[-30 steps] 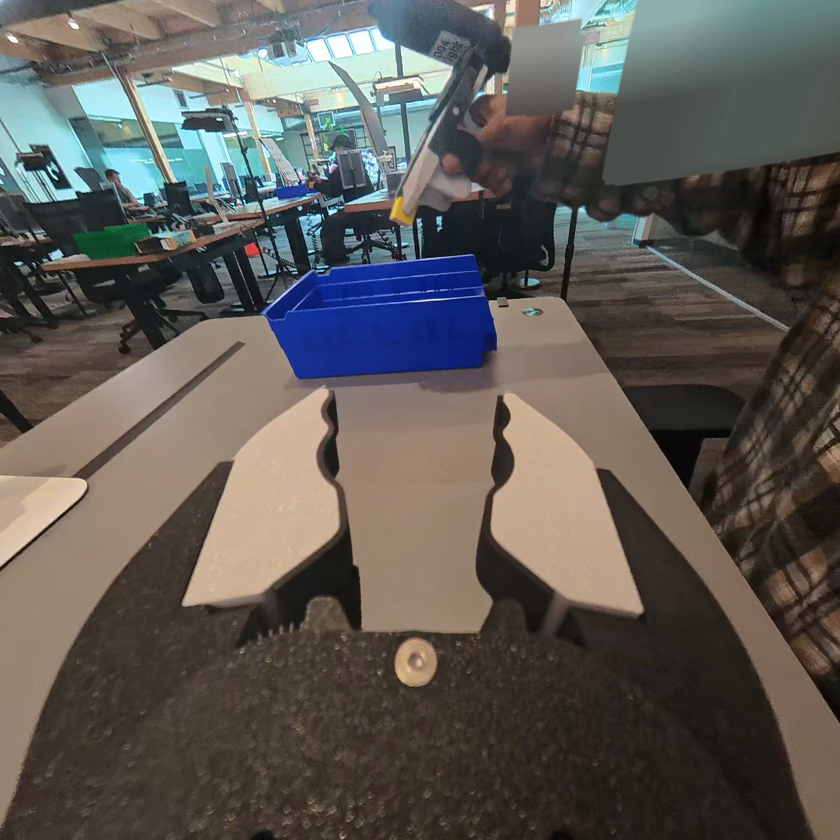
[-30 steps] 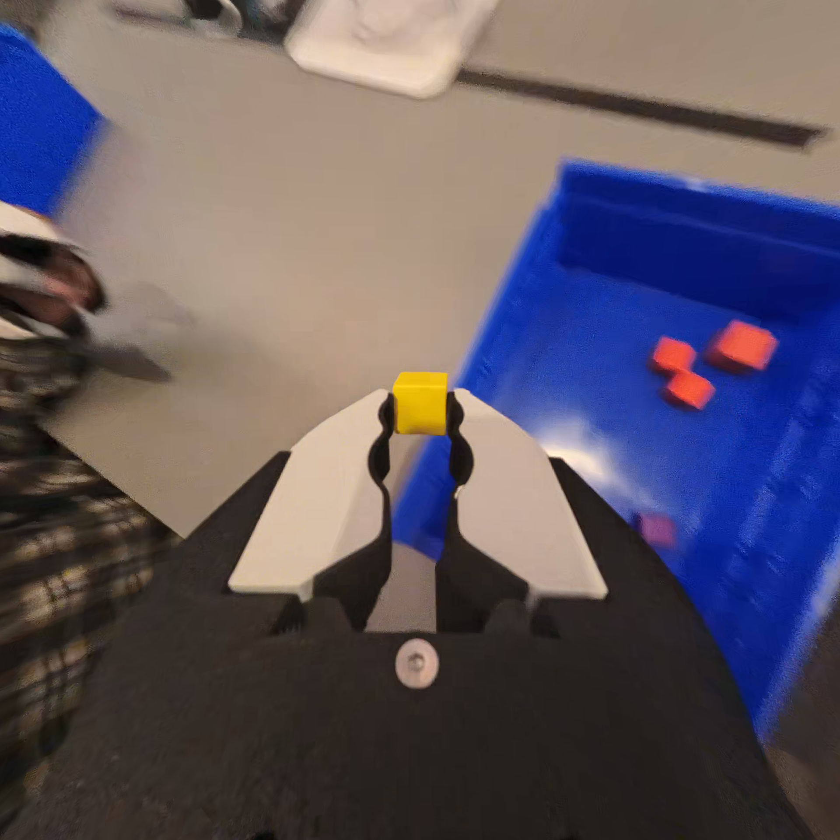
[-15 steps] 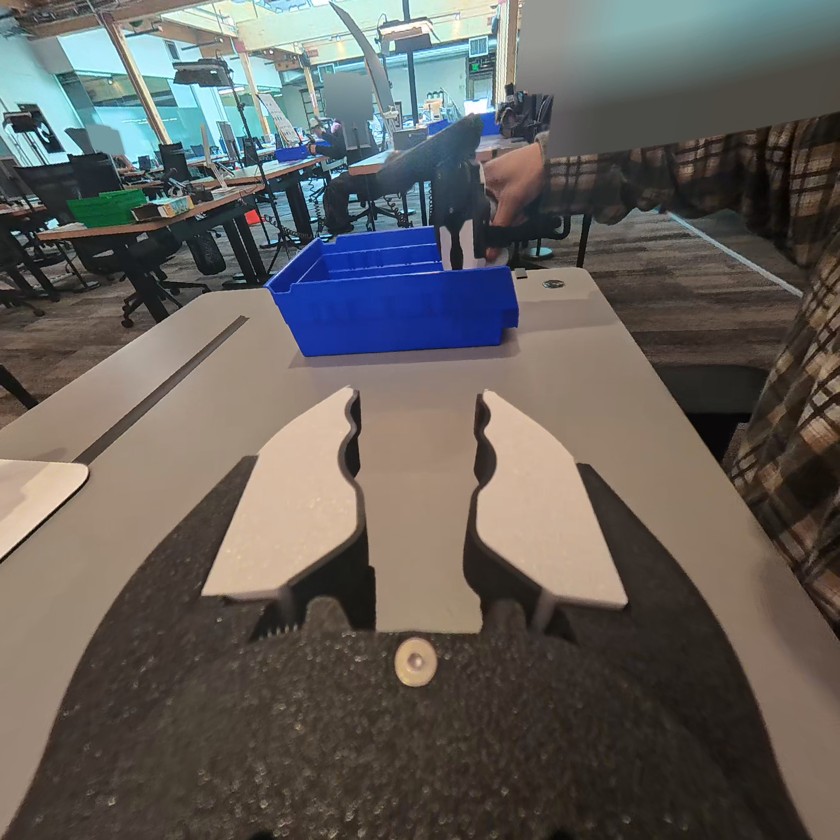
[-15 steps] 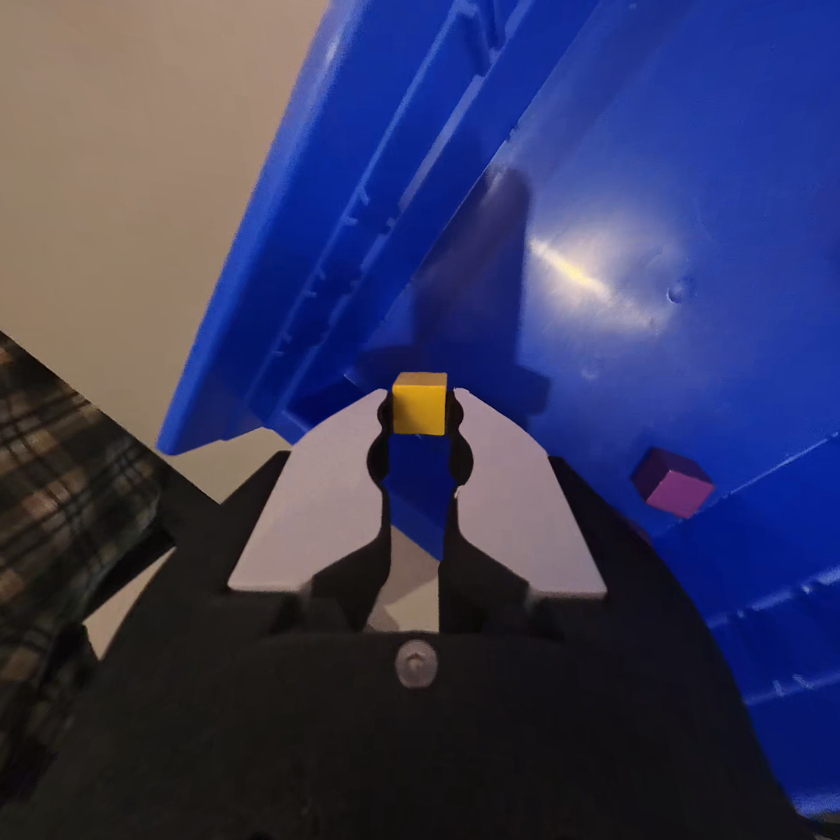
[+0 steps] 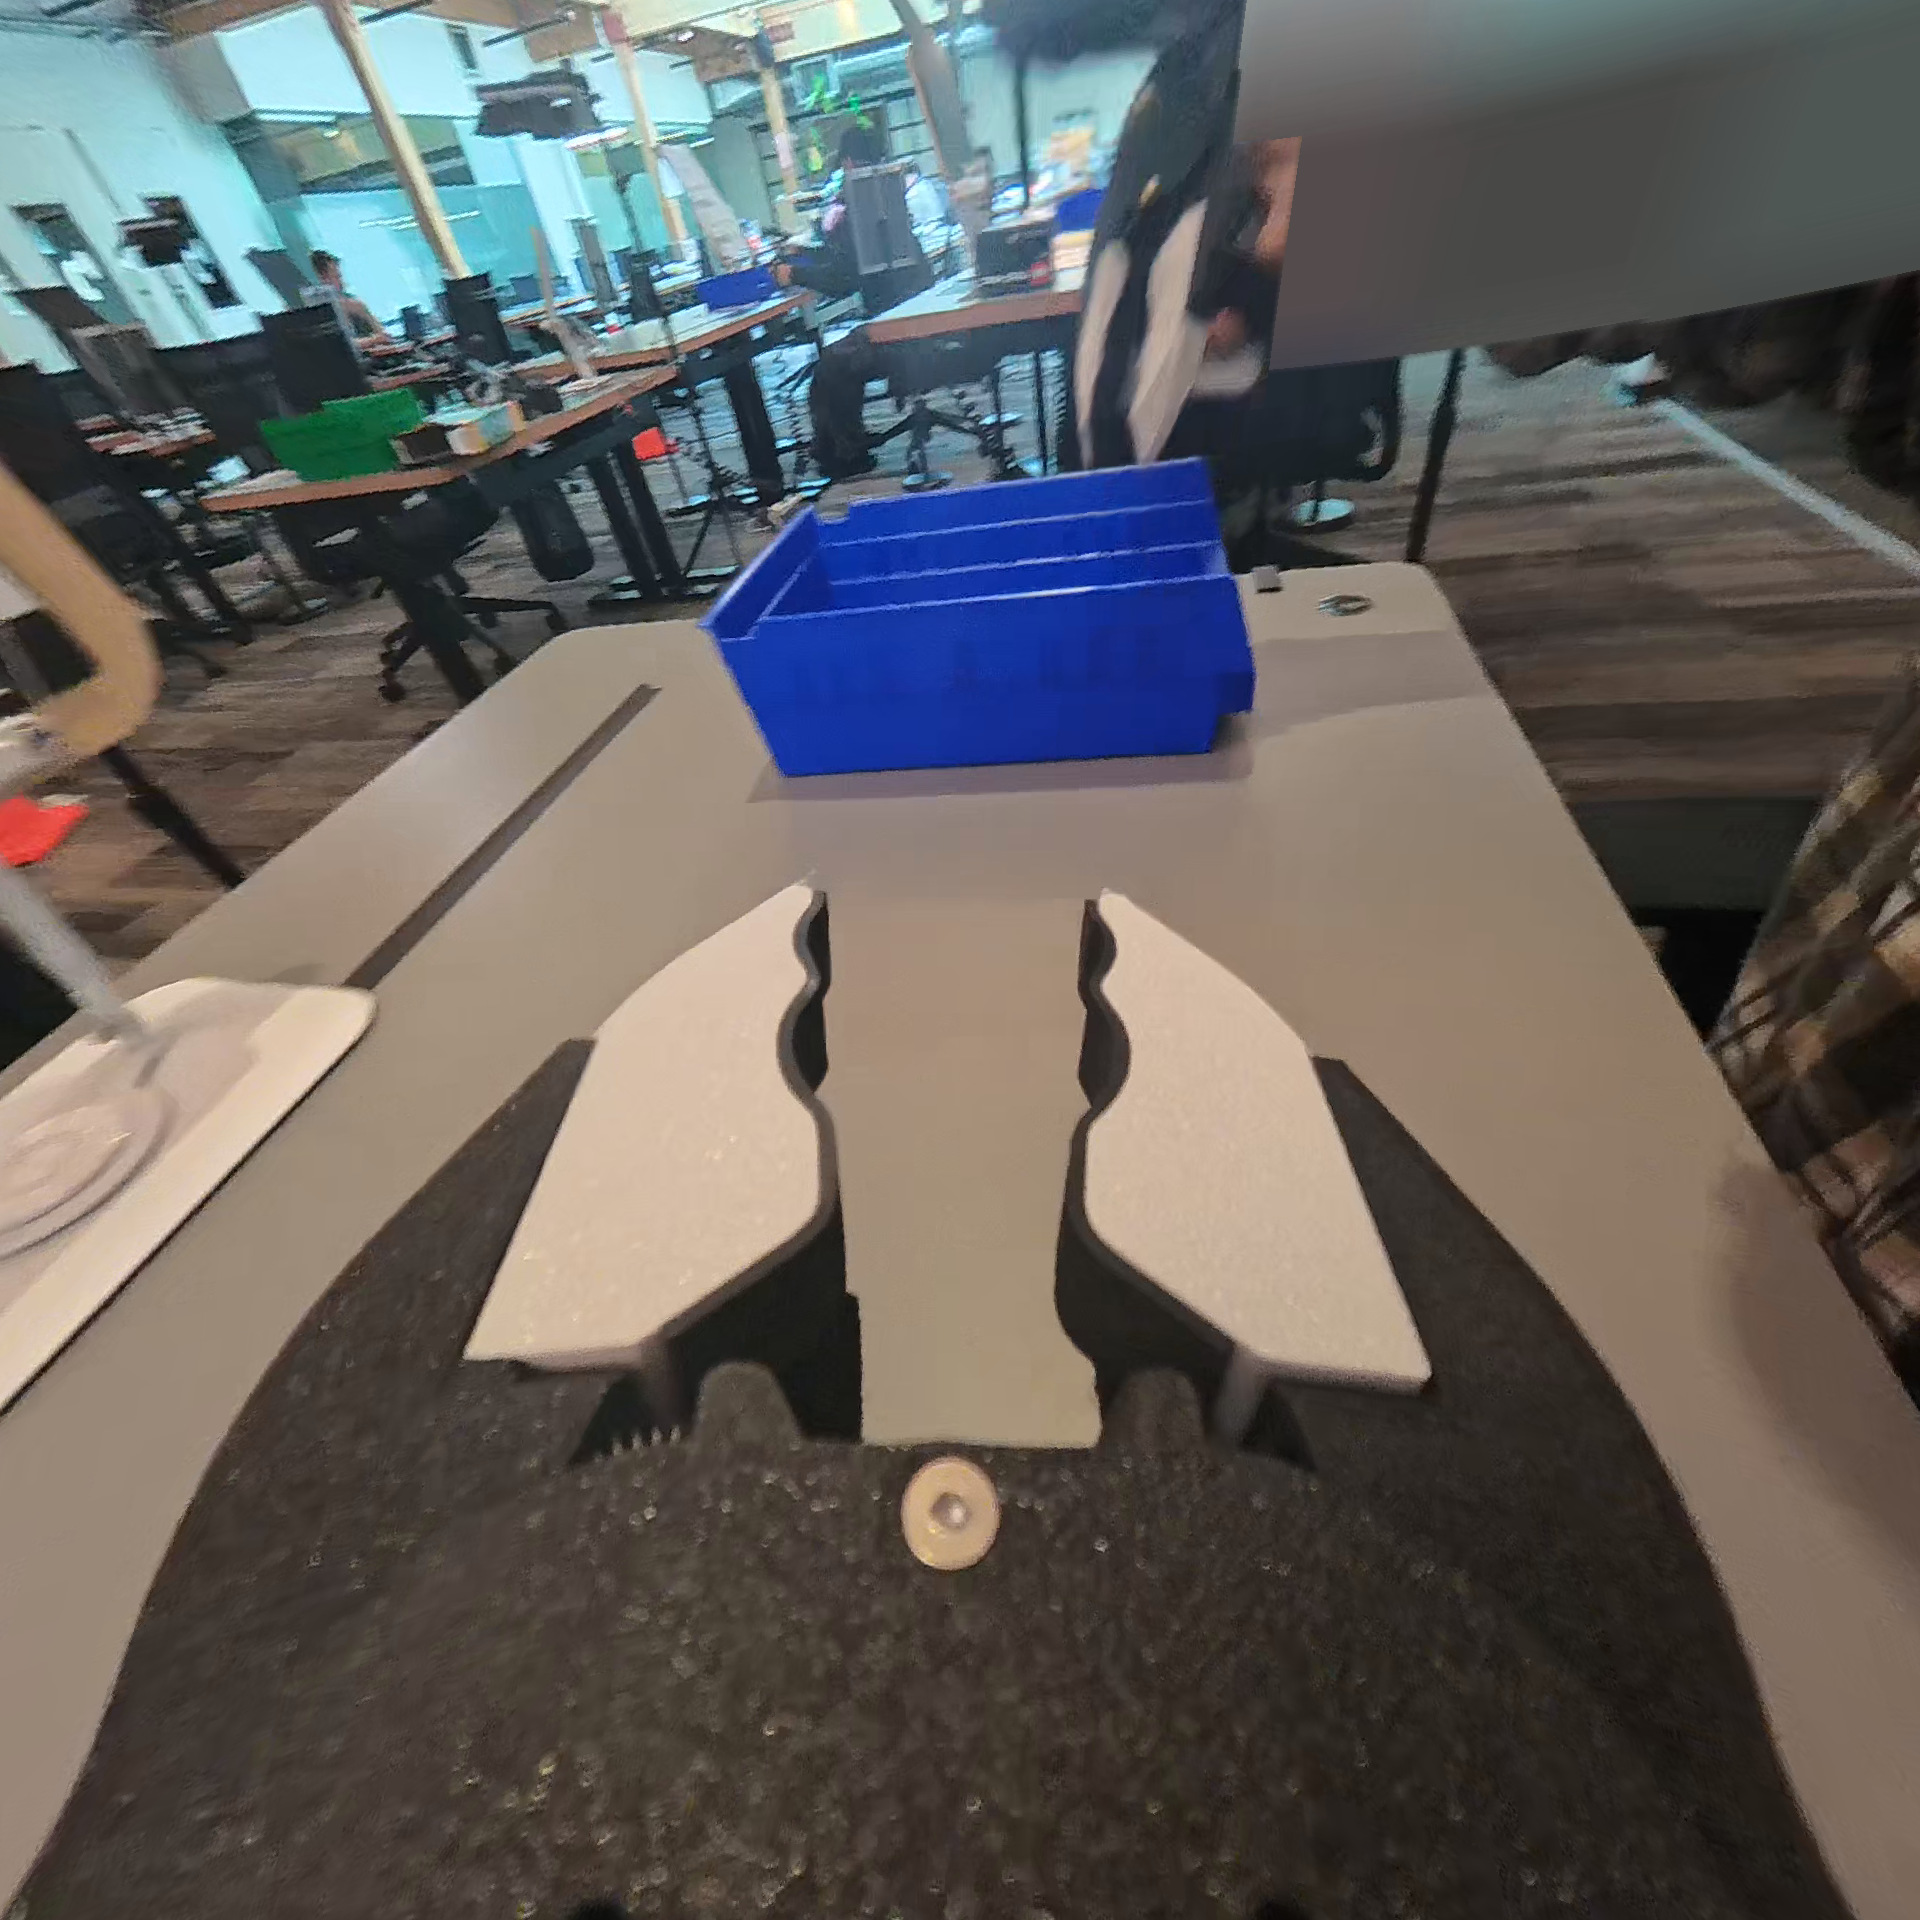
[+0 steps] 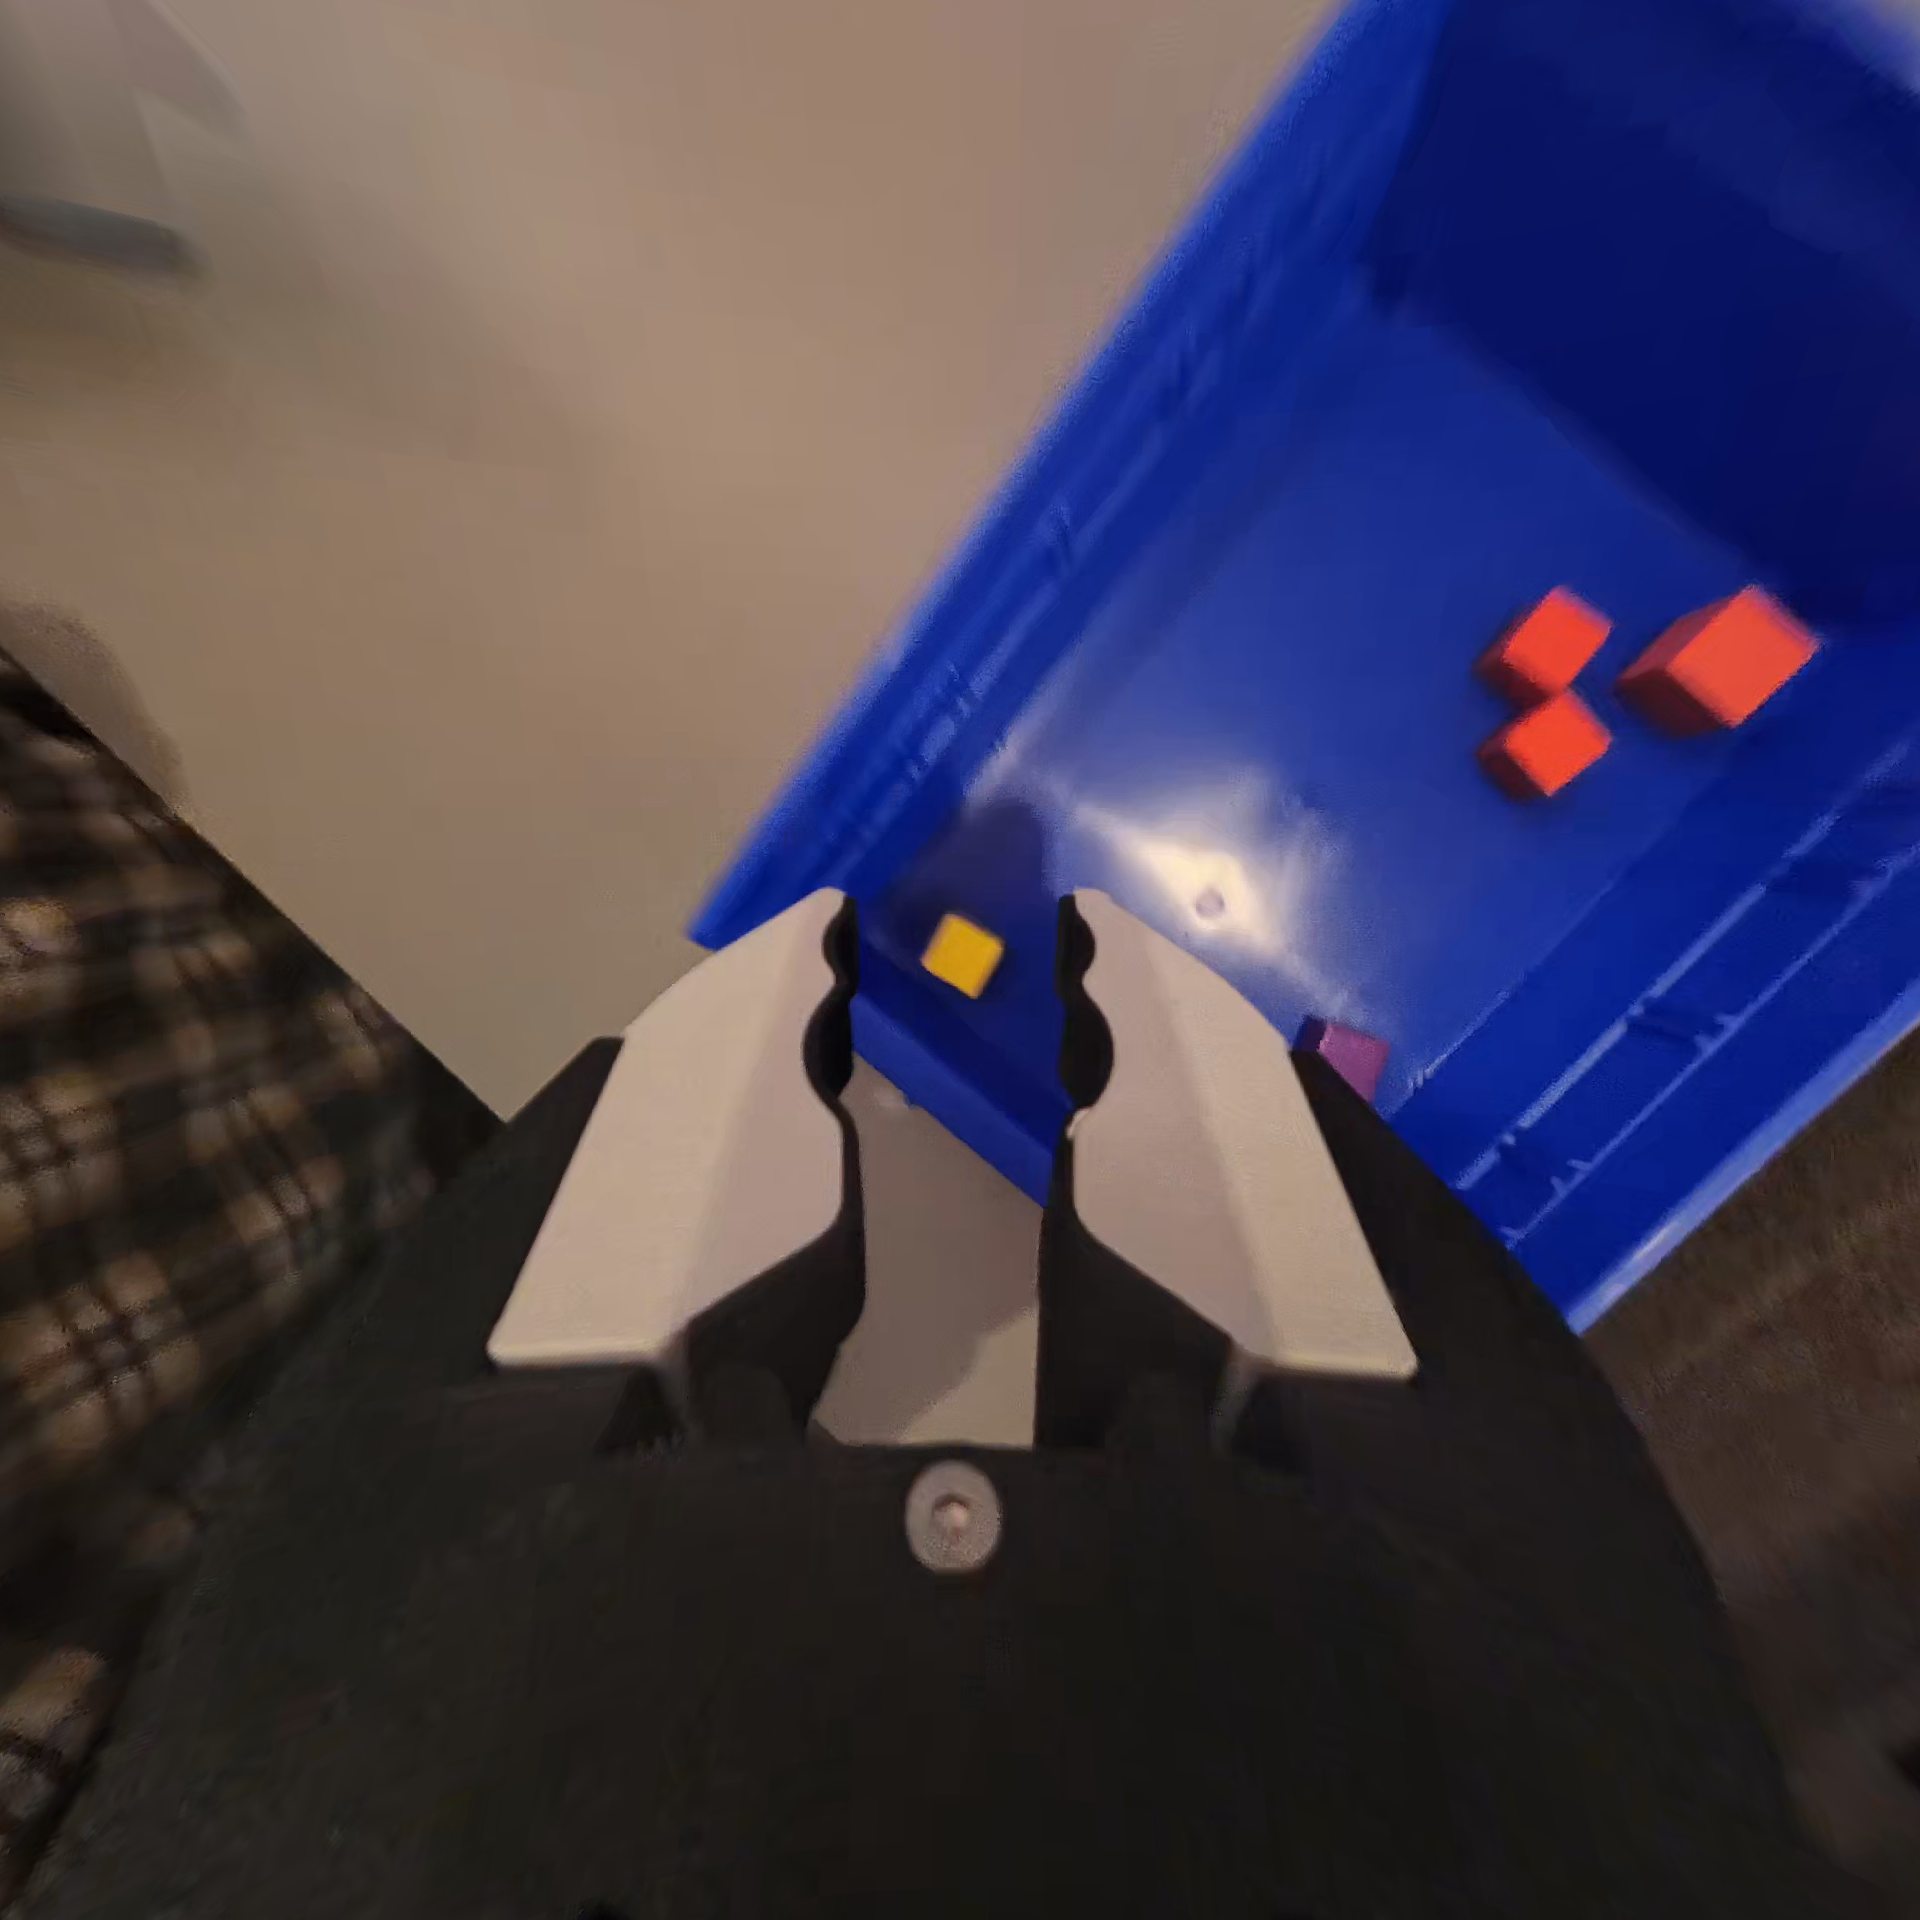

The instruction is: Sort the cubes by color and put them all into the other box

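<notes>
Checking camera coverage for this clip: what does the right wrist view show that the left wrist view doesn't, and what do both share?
Only the right wrist view: the bin's inside, with a yellow cube near one corner, a purple cube and three red cubes, below the open right tool.

Only the left wrist view: the open, empty left tool, a white stand base and the office behind.

Both: the blue bin, grey table and plaid sleeve.

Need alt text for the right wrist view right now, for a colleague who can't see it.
The open right gripper hangs over a blue box on a table. Inside lie a yellow cube near a corner, a purple cube and three red cubes.
</notes>
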A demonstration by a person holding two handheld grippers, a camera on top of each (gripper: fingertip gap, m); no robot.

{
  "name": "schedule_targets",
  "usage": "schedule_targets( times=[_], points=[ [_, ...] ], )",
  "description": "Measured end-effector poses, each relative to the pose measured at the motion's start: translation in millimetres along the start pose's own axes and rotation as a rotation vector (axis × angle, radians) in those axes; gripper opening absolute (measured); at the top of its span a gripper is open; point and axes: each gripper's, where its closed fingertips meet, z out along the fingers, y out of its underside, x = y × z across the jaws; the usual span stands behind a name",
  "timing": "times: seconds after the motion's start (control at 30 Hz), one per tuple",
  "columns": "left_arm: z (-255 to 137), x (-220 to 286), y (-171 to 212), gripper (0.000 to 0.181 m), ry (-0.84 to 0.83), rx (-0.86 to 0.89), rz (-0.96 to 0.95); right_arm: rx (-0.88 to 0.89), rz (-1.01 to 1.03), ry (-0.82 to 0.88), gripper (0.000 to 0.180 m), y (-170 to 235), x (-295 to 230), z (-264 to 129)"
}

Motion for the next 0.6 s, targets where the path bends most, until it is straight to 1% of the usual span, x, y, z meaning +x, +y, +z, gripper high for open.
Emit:
schedule_targets(
  times=[0.1,0.17,0.23,0.3,0.4,0.5,0.6],
  points=[
    [-41,-20,0,0.046,-0.114,-0.051,0.004,0.235,-0.022,-0.001,0.037,-37,-41,-37],
    [-78,-37,1,0.046,-0.214,-0.1,0.003,0.349,-0.073,-0.026,0.039,-52,-77,-44],
    [-126,-58,2,0.046,-0.34,-0.17,0.018,0.447,-0.133,-0.076,0.04,-65,-114,-36],
    [-180,-81,7,0.047,-0.469,-0.262,0.022,0.494,-0.173,-0.154,0.043,-72,-147,-14],
    [-258,-113,28,0.052,-0.593,-0.438,-0.028,0.536,-0.197,-0.319,0.044,-83,-194,29],
    [-322,-134,65,0.055,-0.599,-0.63,-0.077,0.585,-0.195,-0.494,0.045,-94,-239,71],
    [-372,-150,113,0.056,-0.584,-0.814,-0.181,0.627,-0.175,-0.577,0.052,-109,-268,109]
  ],
)
